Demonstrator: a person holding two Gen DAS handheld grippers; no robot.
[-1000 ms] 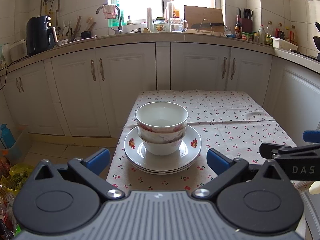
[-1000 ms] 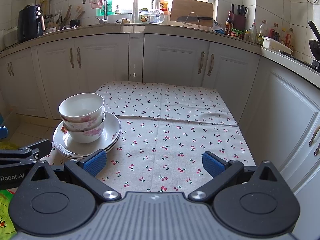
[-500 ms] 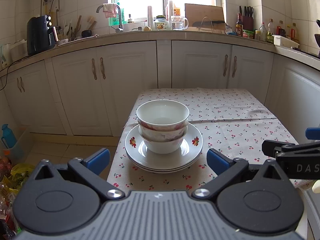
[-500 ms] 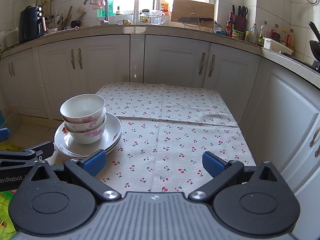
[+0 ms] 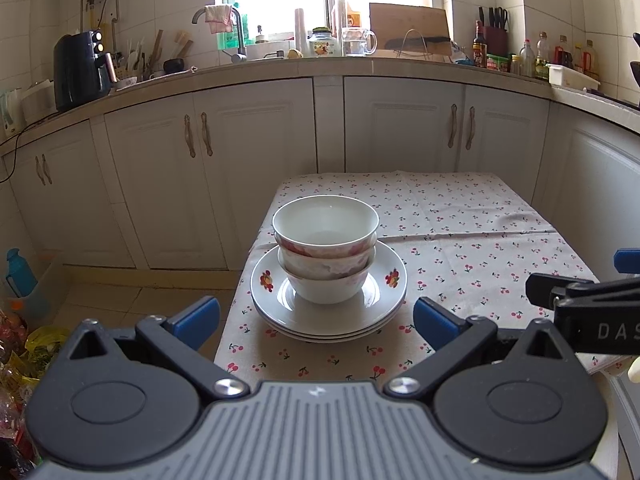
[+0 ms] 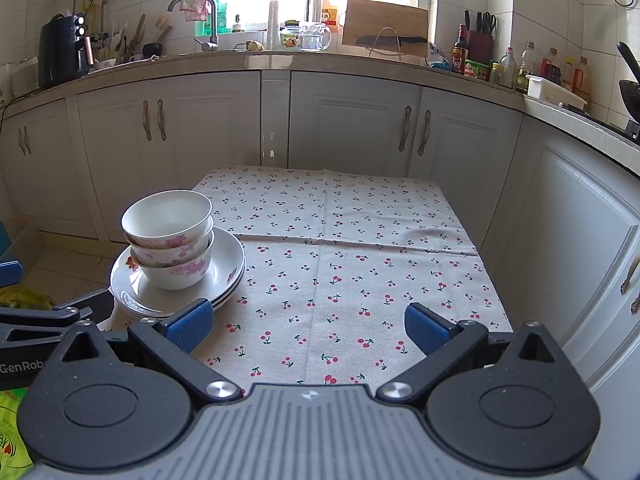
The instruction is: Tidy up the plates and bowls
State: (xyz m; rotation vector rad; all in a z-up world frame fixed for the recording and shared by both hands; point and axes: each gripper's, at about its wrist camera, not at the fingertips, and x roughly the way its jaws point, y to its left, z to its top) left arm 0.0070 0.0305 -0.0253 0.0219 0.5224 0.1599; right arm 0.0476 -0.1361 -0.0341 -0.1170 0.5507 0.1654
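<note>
Two white bowls with pink flowers sit nested on a stack of white flowered plates at the near left corner of the table. My left gripper is open just in front of the stack, its blue pads wide on either side and nothing between them. My right gripper is also open and empty, over the cloth to the right of the stack. Each gripper's black body shows at the edge of the other's view.
The table wears a cherry-print cloth. White cabinets and a crowded worktop run behind it and along the right side. Bags and a blue bottle lie on the floor at left.
Both grippers have pulled back slightly from the table; the bowl and plate stack looks a little farther off and has not moved.
</note>
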